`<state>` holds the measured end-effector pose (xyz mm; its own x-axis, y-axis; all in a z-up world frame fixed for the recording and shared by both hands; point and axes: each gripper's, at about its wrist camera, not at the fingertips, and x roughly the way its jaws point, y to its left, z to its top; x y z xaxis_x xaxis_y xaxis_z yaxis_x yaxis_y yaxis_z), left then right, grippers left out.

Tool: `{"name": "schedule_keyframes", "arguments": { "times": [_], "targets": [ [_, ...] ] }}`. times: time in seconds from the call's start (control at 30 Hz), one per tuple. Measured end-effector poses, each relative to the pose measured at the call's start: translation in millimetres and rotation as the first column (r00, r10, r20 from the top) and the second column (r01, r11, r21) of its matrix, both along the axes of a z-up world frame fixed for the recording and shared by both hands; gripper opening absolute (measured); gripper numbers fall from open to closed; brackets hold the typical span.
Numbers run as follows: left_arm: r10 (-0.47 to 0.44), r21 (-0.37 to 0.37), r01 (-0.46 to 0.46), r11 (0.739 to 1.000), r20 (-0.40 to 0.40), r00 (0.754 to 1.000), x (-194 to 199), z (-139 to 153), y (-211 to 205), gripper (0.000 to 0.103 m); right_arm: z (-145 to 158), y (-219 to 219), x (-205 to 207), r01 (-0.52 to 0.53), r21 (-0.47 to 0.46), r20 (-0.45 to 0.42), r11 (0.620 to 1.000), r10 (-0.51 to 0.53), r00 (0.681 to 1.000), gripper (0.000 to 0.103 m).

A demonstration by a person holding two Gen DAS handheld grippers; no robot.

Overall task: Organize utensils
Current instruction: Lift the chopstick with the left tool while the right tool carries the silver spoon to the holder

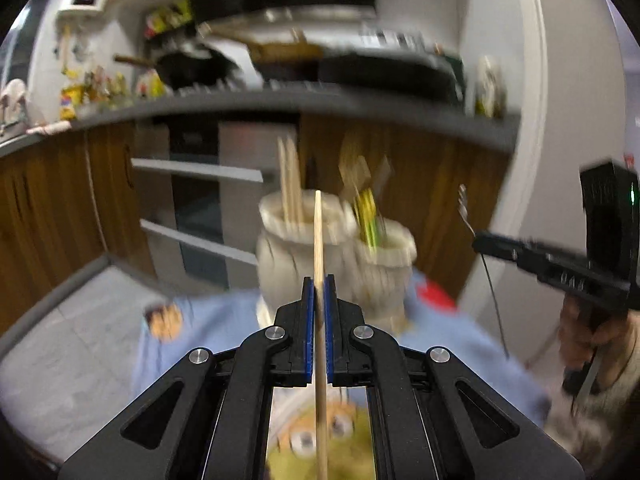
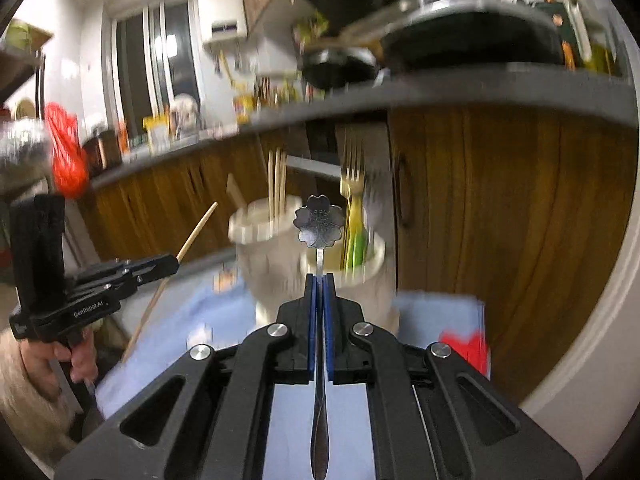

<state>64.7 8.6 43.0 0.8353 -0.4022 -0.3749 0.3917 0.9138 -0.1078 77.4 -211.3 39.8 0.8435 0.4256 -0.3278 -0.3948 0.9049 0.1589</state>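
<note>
Kitchen cabinets in dark wood and a grey counter crowded with pans form the blurred background; below them a blue cloth [image 1: 440, 344] covers the work surface.

Left to right in the left wrist view: the left gripper [image 1: 319, 280] is clenched on a single wooden chopstick [image 1: 318, 240], which stands upright between the blue pads. Directly beyond its tip stands the left holder [image 1: 296, 240], a pale cup already containing several chopsticks. Just beside it on the right, apparently touching, stands the right holder [image 1: 386, 264], containing forks and green-handled utensils. Farther right, the right gripper [image 2: 319, 278] grasps a flower-headed spoon [image 2: 319, 222] by its thin stem, bowl end upward, aimed toward the fork cup.

Step in hand, as judged: transport of both utensils to their sorted cups; neither is deposited yet.

Next move requirement: each gripper must bring its utensil above the matching cup rim, chopstick to the left cup, spoon to the right, turn the utensil to enter the opening, then release. The neighbouring cups leave little clearance, so the arms should probably descend one at a time
</note>
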Motion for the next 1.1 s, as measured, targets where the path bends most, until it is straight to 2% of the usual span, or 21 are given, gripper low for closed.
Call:
{"name": "schedule_keyframes", "arguments": {
  "times": [0.1, 0.23, 0.33, 0.57, 0.7, 0.83, 0.93, 1.1],
  "targets": [
    [0.029, -0.068, -0.024, 0.997, 0.078, 0.997, 24.5, 21.2, 2.6, 0.005, 18.2, -3.1, 22.3, 0.033, 0.071, 0.069, 0.997, -0.038, 0.997, 0.003],
    [0.071, -0.154, -0.045, 0.987, 0.172, 0.983, 58.7, 43.4, -0.3, 0.005, 32.2, -2.9, 53.3, 0.053, 0.146, 0.118, 0.988, -0.070, 0.991, 0.003],
    [0.092, -0.215, -0.046, 0.975, 0.209, 0.974, 79.0, 55.3, -5.1, 0.005, 36.1, 2.7, 77.4, 0.076, 0.173, 0.147, 0.982, -0.102, 0.984, 0.003],
    [0.144, -0.283, -0.073, 0.956, 0.240, 0.960, 110.8, 56.6, -15.6, 0.005, 28.2, 13.4, 110.6, 0.152, 0.190, 0.189, 0.970, -0.189, 0.964, 0.003],
    [0.152, -0.242, -0.091, 0.966, 0.246, 0.957, 119.9, 43.4, -23.6, 0.005, 15.8, 13.6, 117.8, 0.173, 0.198, 0.177, 0.965, -0.209, 0.962, 0.003],
    [0.146, -0.205, -0.096, 0.974, 0.244, 0.959, 115.8, 30.3, -20.9, 0.005, 4.5, 13.5, 116.0, 0.164, 0.164, 0.171, 0.973, -0.191, 0.967, 0.003],
    [0.131, -0.207, -0.086, 0.974, 0.214, 0.968, 109.0, 23.0, -10.1, 0.005, -2.8, 13.3, 111.1, 0.147, 0.142, 0.159, 0.979, -0.169, 0.973, 0.003],
    [0.102, -0.153, -0.078, 0.985, 0.156, 0.982, 91.9, 8.9, 0.3, 0.005, -13.6, 13.5, 96.1, 0.129, 0.095, 0.142, 0.987, -0.141, 0.980, 0.003]
  ]
}}
